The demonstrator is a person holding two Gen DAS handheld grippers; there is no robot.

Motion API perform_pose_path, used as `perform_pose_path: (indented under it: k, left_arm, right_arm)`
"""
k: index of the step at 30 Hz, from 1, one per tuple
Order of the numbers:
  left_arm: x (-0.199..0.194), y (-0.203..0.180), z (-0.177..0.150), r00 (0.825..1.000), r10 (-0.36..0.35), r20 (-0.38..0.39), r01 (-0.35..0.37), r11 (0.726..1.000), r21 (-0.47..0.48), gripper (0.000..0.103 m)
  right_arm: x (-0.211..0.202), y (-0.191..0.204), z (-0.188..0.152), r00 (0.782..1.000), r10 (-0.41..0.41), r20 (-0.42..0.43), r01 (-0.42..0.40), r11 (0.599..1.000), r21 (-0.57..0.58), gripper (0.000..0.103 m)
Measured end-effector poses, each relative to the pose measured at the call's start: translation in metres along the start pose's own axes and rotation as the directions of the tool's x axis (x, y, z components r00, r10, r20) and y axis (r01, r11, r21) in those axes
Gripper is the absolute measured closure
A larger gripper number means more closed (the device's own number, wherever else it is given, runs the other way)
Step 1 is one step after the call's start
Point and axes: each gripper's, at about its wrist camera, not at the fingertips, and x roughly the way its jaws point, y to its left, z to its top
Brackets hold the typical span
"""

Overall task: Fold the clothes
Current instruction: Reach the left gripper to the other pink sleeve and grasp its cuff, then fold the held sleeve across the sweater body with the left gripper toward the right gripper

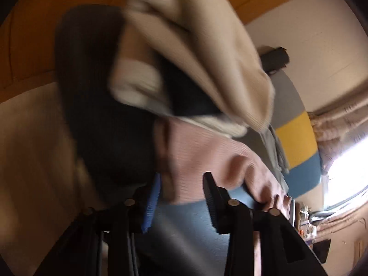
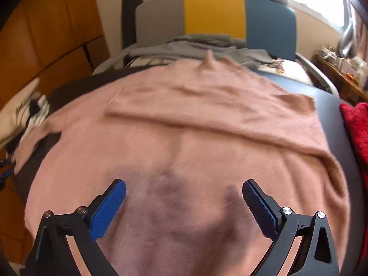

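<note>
A pink knit sweater (image 2: 184, 126) lies spread flat on a dark surface (image 2: 329, 96), with one sleeve folded across its upper body. My right gripper (image 2: 184, 185) hovers low over the sweater's near half, open, with nothing between its fingers. The left wrist view is tilted and blurred. There my left gripper (image 1: 182, 181) has its jaws apart, and an edge of the pink sweater (image 1: 202, 151) lies right at the fingertips. I cannot tell whether they touch it.
A heap of beige (image 1: 195, 46), black and white clothes (image 2: 30, 112) lies at the left edge. A red garment (image 2: 356, 126) is at the right, grey cloth (image 2: 184, 48) at the back below a grey, yellow and blue panel (image 2: 214, 13). Wooden cabinets (image 2: 46, 34) stand left, a cluttered shelf (image 2: 340, 64) right.
</note>
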Motion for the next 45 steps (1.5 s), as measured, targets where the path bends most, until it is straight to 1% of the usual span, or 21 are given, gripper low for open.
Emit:
perform_pose_path:
  k: [4, 6, 9, 12, 14, 15, 19, 23, 24, 25, 27, 28, 30, 31, 33, 34, 35, 37, 39, 42, 45]
  left_arm:
    - [0.004, 0.005, 0.009, 1.000, 0.019, -0.001, -0.019, 1.000, 0.010, 0.056]
    - [0.009, 0.003, 0.009, 0.999, 0.036, -0.007, -0.036, 0.999, 0.031, 0.056]
    - [0.017, -0.008, 0.013, 0.997, 0.082, -0.006, -0.081, 0.991, 0.106, 0.056]
    - [0.020, -0.015, 0.018, 0.989, 0.146, 0.012, -0.146, 0.976, 0.164, 0.056]
    - [0.021, -0.020, 0.016, 0.982, 0.189, 0.032, -0.191, 0.963, 0.192, 0.056]
    - [0.022, -0.022, 0.014, 0.980, 0.198, 0.034, -0.201, 0.958, 0.206, 0.055]
    - [0.027, -0.027, 0.007, 0.979, 0.203, 0.030, -0.204, 0.948, 0.244, 0.055]
    - [0.028, -0.030, 0.003, 0.978, 0.207, 0.020, -0.205, 0.948, 0.244, 0.055]
    - [0.029, -0.031, 0.003, 0.978, 0.208, 0.012, -0.204, 0.948, 0.242, 0.055]
    - [0.030, -0.032, 0.003, 0.978, 0.208, 0.001, -0.202, 0.949, 0.240, 0.057]
    - [0.032, -0.034, 0.003, 0.978, 0.209, -0.016, -0.198, 0.947, 0.252, 0.059]
    - [0.033, -0.035, 0.003, 0.978, 0.207, -0.021, -0.195, 0.946, 0.259, 0.068]
    - [0.036, -0.037, 0.003, 0.978, 0.207, -0.033, -0.190, 0.943, 0.272, 0.073]
    - [0.037, -0.038, 0.002, 0.978, 0.207, -0.036, -0.189, 0.942, 0.276, 0.083]
    - [0.041, -0.035, 0.003, 0.982, 0.178, -0.067, -0.155, 0.954, 0.255, 0.092]
    - [0.041, -0.035, 0.003, 0.983, 0.167, -0.071, -0.145, 0.959, 0.245, 0.095]
    - [0.040, -0.035, 0.003, 0.985, 0.158, -0.069, -0.137, 0.962, 0.238, 0.096]
    - [0.036, -0.037, 0.004, 0.989, 0.135, -0.063, -0.117, 0.967, 0.226, 0.096]
    - [0.028, -0.044, 0.006, 0.994, 0.095, -0.053, -0.081, 0.972, 0.220, 0.096]
    - [0.010, -0.061, 0.013, 0.999, 0.008, -0.045, 0.002, 0.975, 0.221, 0.096]
    - [-0.008, -0.092, 0.016, 0.995, -0.093, -0.044, 0.101, 0.960, 0.260, 0.096]
  right_arm:
    - [0.011, 0.010, -0.007, 0.999, 0.011, -0.037, -0.010, 1.000, 0.002, 0.001]
    - [0.016, 0.013, -0.010, 0.999, -0.001, -0.052, 0.000, 1.000, -0.004, 0.000]
    - [0.022, 0.018, -0.014, 0.997, -0.031, -0.067, 0.028, 0.999, -0.045, 0.000]
    - [0.023, 0.019, -0.012, 0.995, -0.050, -0.081, 0.045, 0.997, -0.067, 0.000]
    - [0.028, 0.023, 0.010, 0.997, -0.056, -0.056, 0.052, 0.996, -0.070, 0.000]
    - [0.031, 0.024, 0.021, 0.997, -0.059, -0.044, 0.056, 0.996, -0.072, 0.000]
    - [0.042, 0.031, 0.065, 0.997, -0.072, 0.005, 0.072, 0.994, -0.079, 0.001]
    - [0.053, 0.037, 0.108, 0.995, -0.084, 0.053, 0.088, 0.993, -0.084, 0.000]
    - [0.068, 0.035, 0.122, 0.995, -0.098, 0.034, 0.100, 0.993, -0.055, 0.000]
    - [0.081, 0.033, 0.130, 0.995, -0.101, 0.012, 0.101, 0.994, -0.029, 0.000]
    - [0.105, 0.032, 0.139, 0.992, -0.124, -0.033, 0.123, 0.992, -0.019, 0.001]
    - [0.119, 0.032, 0.140, 0.988, -0.143, -0.066, 0.142, 0.990, -0.022, 0.001]
    - [0.134, 0.033, 0.135, 0.984, -0.144, -0.104, 0.142, 0.989, -0.029, 0.001]
    - [0.138, 0.034, 0.131, 0.983, -0.144, -0.109, 0.141, 0.989, -0.033, 0.001]
    - [0.137, 0.030, 0.123, 0.990, -0.132, -0.060, 0.131, 0.991, -0.007, 0.000]
    - [0.136, 0.028, 0.119, 0.991, -0.126, -0.035, 0.126, 0.992, 0.005, 0.000]
    - [0.136, 0.028, 0.116, 0.992, -0.125, -0.016, 0.125, 0.992, 0.006, 0.000]
    - [0.137, 0.028, 0.115, 0.992, -0.127, -0.014, 0.127, 0.992, 0.002, 0.000]
    - [0.137, 0.027, 0.114, 0.992, -0.124, -0.010, 0.124, 0.992, 0.004, 0.000]
    - [0.138, 0.025, 0.112, 0.993, -0.122, -0.004, 0.122, 0.993, 0.004, 0.000]
    - [0.138, 0.025, 0.111, 0.993, -0.120, -0.004, 0.120, 0.993, 0.006, 0.000]
